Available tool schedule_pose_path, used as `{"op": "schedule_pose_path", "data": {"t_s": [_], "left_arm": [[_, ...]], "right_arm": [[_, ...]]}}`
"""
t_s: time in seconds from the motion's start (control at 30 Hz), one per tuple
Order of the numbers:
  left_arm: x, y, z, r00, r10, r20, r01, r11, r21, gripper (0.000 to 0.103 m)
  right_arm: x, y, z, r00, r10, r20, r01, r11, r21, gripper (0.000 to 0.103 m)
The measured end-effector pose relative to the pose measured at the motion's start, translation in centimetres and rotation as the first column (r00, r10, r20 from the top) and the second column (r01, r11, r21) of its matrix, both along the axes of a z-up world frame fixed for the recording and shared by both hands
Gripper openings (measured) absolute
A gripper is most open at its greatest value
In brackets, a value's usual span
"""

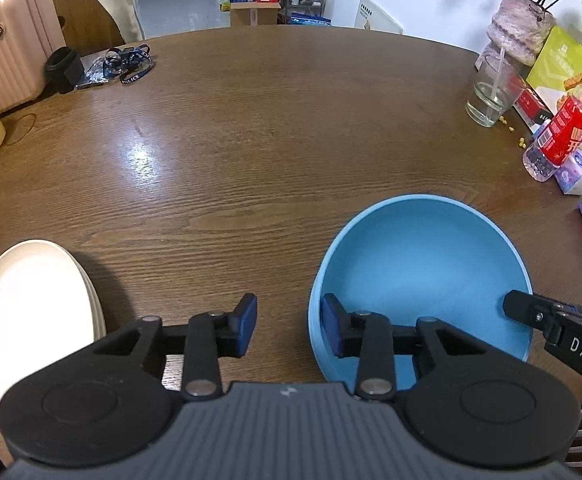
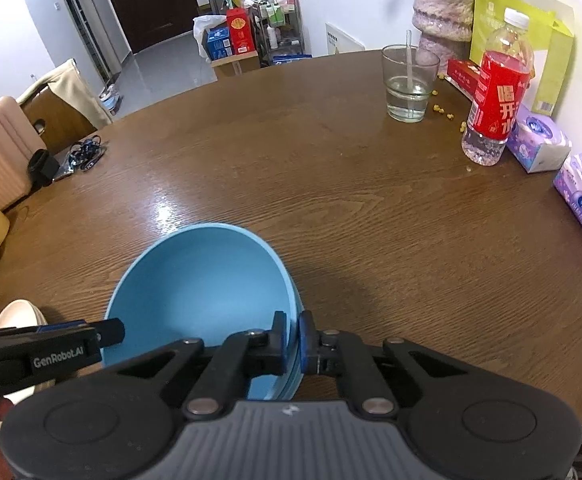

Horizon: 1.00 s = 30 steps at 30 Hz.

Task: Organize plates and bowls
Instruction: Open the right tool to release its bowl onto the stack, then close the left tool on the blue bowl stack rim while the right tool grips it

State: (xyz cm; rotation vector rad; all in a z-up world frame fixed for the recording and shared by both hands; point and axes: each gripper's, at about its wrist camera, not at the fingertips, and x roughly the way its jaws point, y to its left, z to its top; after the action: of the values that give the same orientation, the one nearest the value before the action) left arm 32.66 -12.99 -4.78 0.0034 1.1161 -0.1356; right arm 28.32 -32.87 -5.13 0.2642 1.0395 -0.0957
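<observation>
Blue bowl [image 2: 203, 292] between cream plates [image 1: 31, 312] and water glass [image 2: 409, 84].

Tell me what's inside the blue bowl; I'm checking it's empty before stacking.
The blue bowl looks empty. One left gripper finger reaches inside; the right gripper clamps the rim. The patches beneath them are hidden.

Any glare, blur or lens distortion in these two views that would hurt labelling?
Left wrist view: fisheye bends the table edge, a ceiling-light glare patch sits on the wood, the cream plates look overexposed, the blue bowl rim is slightly soft. Right wrist view: same curvature and glare, dark corners, bowl shadow falls right.
</observation>
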Motion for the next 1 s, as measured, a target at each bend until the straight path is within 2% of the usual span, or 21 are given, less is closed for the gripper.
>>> {"op": "schedule_pose_path", "data": {"t_s": [0.1, 0.17, 0.23, 0.27, 0.33, 0.4, 0.57, 1.0], "left_arm": [[0.0, 0.3, 0.2, 1.000, -0.004, -0.001, 0.004, 1.000, -0.010, 0.054], [0.0, 0.5, 0.4, 1.000, -0.007, -0.005, 0.007, 1.000, -0.023, 0.073], [0.0, 0.8, 0.6, 1.000, -0.010, -0.015, 0.010, 0.999, -0.033, 0.088], [-0.1, 0.8, 0.8, 1.000, -0.013, -0.017, 0.013, 0.999, -0.041, 0.093], [0.0, 1.0, 0.9, 0.999, -0.022, -0.026, 0.021, 0.998, -0.053, 0.102], [0.2, 0.9, 1.0, 0.999, -0.028, -0.032, 0.026, 0.998, -0.057, 0.103], [0.9, 1.1, 0.5, 0.998, -0.021, -0.056, 0.018, 0.998, -0.059, 0.103], [2.7, 0.6, -2.2, 0.991, -0.020, -0.135, 0.011, 0.998, -0.065, 0.103]], "right_arm": [[-0.1, -0.4, 0.3, 1.000, -0.008, 0.003, 0.008, 1.000, -0.003, 0.015], [-0.2, -0.8, 0.4, 1.000, -0.011, 0.004, 0.011, 1.000, 0.011, 0.028], [-0.3, -1.0, 0.5, 1.000, -0.012, 0.000, 0.012, 1.000, 0.021, 0.055], [-0.3, -1.1, 0.6, 1.000, -0.009, -0.002, 0.009, 1.000, 0.024, 0.058], [-0.3, -1.3, 0.5, 1.000, -0.005, -0.015, 0.005, 0.999, 0.035, 0.068], [-0.3, -1.5, 0.3, 1.000, -0.004, -0.030, 0.005, 0.999, 0.046, 0.080], [-0.1, -1.8, -0.6, 0.998, -0.013, -0.063, 0.016, 0.998, 0.055, 0.085], [1.3, -1.6, -3.5, 0.989, -0.009, -0.146, 0.021, 0.997, 0.078, 0.086]]}}
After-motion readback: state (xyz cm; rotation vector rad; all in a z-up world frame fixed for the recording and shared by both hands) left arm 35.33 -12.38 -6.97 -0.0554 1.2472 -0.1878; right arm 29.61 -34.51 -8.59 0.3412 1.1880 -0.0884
